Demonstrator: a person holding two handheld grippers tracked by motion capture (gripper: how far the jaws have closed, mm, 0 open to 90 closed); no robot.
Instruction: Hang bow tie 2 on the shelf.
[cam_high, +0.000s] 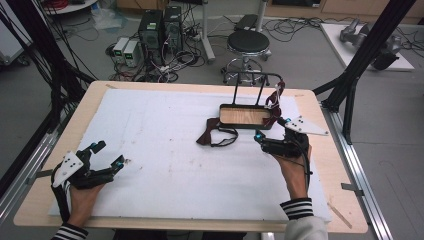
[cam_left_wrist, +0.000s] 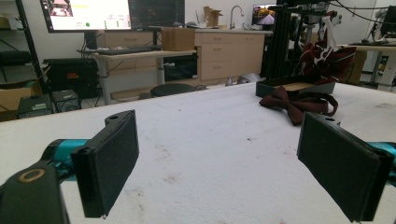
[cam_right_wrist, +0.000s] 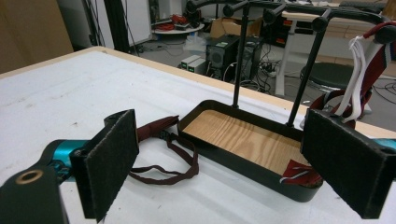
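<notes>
bow tie (cam_right_wrist: 161, 140): maroon fabric, limp strap | tray (cam_right_wrist: 243, 140): wood-grain floor | both tools: jaws apart, empty

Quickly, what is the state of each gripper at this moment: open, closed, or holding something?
Left gripper: open, holding nothing, over the white table cover.
Right gripper: open, holding nothing, near the dark red bow tie and the black wood-floored tray.
</notes>
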